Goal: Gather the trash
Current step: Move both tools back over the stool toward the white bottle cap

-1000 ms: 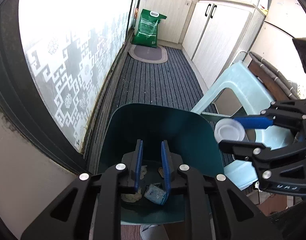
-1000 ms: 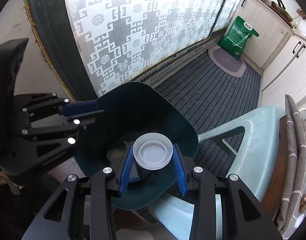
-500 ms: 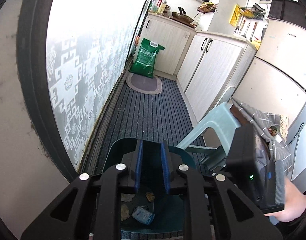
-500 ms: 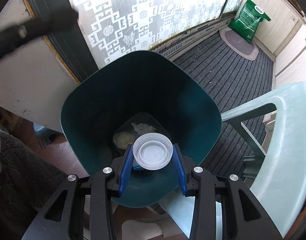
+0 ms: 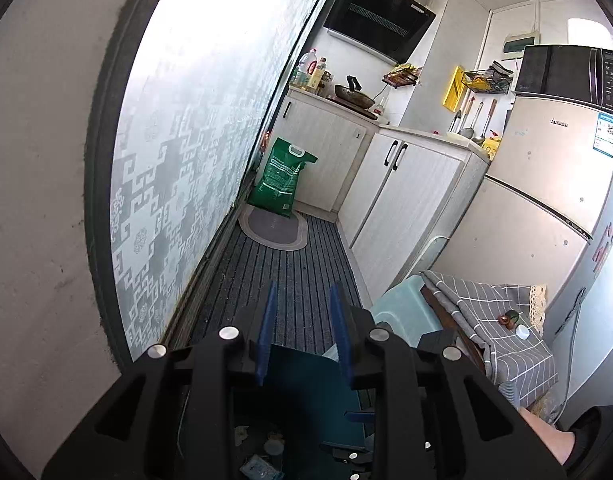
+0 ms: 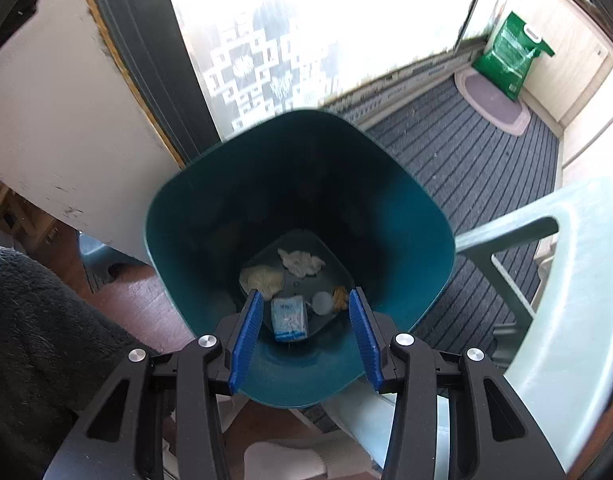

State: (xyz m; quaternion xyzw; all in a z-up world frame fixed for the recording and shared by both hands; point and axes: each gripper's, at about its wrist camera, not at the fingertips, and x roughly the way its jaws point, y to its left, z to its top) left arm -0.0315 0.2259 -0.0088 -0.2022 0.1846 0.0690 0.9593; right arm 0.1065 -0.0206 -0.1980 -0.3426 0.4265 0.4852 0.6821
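Standing by the patterned glass door (image 6: 290, 60), I watched the teal bin (image 6: 418, 216) sit on the floor beside a pale plastic chair (image 6: 578, 280), its mouth wide open under the right gripper (image 6: 304, 334). Those tongs were spread wide and held nothing, hanging just above the near rim. The left gripper (image 5: 302, 336) pointed off down the kitchen, its blue pads partly apart and empty too, with the bin showing only as a dark edge beneath it. At the bottom of the bin lay the trash: a crumpled white tissue (image 6: 301, 261), a yellowish wad (image 6: 261, 278), a small blue and white packet (image 6: 289, 317), a clear round lid (image 6: 322, 303) and a brownish scrap (image 6: 340, 297) touching it. All of it looked light; the paper soft and easily crushed, the lid thin, stiff and likely slippery, best pinched across its rim
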